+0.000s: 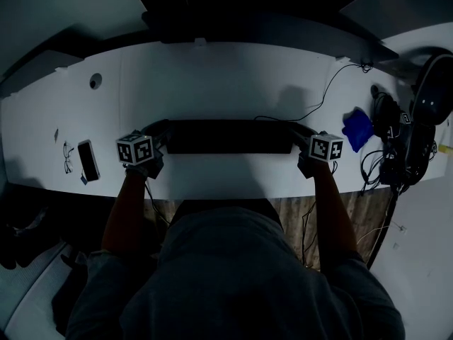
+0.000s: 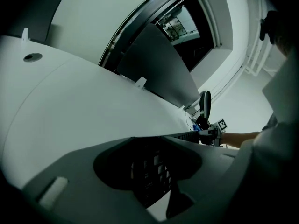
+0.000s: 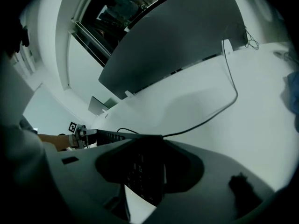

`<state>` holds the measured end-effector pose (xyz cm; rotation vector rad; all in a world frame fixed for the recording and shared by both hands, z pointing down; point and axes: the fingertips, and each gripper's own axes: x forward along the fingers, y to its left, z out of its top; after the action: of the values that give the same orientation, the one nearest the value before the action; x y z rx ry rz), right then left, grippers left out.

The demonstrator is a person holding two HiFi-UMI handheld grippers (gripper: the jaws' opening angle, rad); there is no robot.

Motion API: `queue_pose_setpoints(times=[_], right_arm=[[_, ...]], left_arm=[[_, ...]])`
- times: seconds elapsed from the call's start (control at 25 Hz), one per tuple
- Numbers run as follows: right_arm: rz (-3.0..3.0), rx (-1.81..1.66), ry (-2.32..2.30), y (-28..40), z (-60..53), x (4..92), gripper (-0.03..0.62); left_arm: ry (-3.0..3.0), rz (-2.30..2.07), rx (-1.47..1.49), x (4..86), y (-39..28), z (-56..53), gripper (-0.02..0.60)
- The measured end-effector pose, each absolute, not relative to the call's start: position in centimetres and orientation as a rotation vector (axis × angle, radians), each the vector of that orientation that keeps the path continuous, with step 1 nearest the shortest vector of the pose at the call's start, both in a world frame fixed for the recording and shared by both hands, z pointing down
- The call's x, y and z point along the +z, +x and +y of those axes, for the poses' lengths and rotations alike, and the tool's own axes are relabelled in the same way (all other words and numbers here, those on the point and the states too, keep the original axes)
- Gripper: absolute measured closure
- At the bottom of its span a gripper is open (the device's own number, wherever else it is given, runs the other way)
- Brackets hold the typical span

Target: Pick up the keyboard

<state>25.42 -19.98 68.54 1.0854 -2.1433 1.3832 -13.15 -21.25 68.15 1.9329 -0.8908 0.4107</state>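
From the head view, the long black keyboard (image 1: 230,137) lies across the white bench (image 1: 233,76). The left gripper (image 1: 163,134) is on its left end and the right gripper (image 1: 301,134) on its right end, so the board spans the gap between the two pairs of jaws. A dark flat phone (image 1: 88,160) lies well outside the left jaws. A crumpled blue cloth (image 1: 357,127) sits just outside the right jaws, and a thin black cable (image 1: 311,108) trails away beyond them. In the left gripper view, the left gripper (image 2: 145,183) has its jaws clenched on the keyboard (image 2: 154,164), whose keys fill the space between them. The board runs away from these jaws to the right gripper (image 2: 212,132) at its far end, with bare bench (image 2: 70,106) above. In the right gripper view, the right gripper (image 3: 140,183) likewise grasps the keyboard (image 3: 140,169) by its end. The far stretch leads off to the left gripper (image 3: 79,133), and the cable (image 3: 229,101) curves over the bench (image 3: 210,78) beyond the jaws.
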Motion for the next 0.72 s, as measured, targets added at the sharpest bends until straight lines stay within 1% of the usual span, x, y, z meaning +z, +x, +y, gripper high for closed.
queue_pose_setpoints(times=[0.28,0.72], right_arm=[[-2.252,1.246,1.118,25.2,-21.7,64.4,0.413],[-2.433,1.048,1.176,25.4,-23.3,55.5,0.413]], left_arm=[[2.017,-0.928,0.354,64.6,-13.4,-22.4,0.413],[2.217,-1.004,0.259,55.2,-13.0,-24.4,0.411]])
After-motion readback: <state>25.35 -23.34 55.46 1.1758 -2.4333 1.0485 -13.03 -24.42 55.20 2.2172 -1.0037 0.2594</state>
